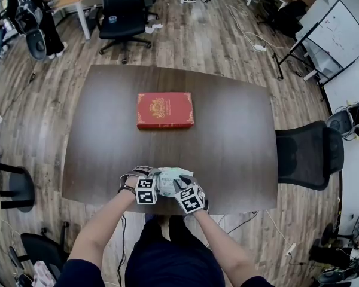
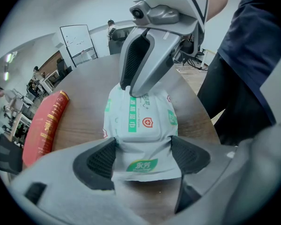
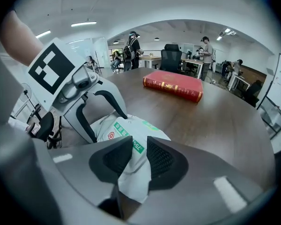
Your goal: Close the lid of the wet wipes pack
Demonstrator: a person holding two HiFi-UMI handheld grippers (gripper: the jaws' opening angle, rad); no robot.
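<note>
The white and green wet wipes pack [image 1: 169, 178] lies at the near edge of the dark table [image 1: 227, 148], between my two grippers. In the left gripper view the pack [image 2: 140, 121] shows its lid lying flat. My left gripper [image 2: 144, 156] is shut on the pack's near sealed end. My right gripper [image 2: 131, 92] comes down on the far part of the pack with its fingers together. In the right gripper view the pack [image 3: 131, 130] fills the narrow gap of my right gripper [image 3: 132, 158], whose pads pinch its film. The left gripper [image 3: 110, 125] stands opposite.
A red book [image 1: 165, 110] lies flat in the middle of the table, beyond the pack. A black office chair [image 1: 308, 154] stands at the table's right side and another [image 1: 122, 11] beyond its far edge. A whiteboard [image 1: 341, 31] is at the upper right.
</note>
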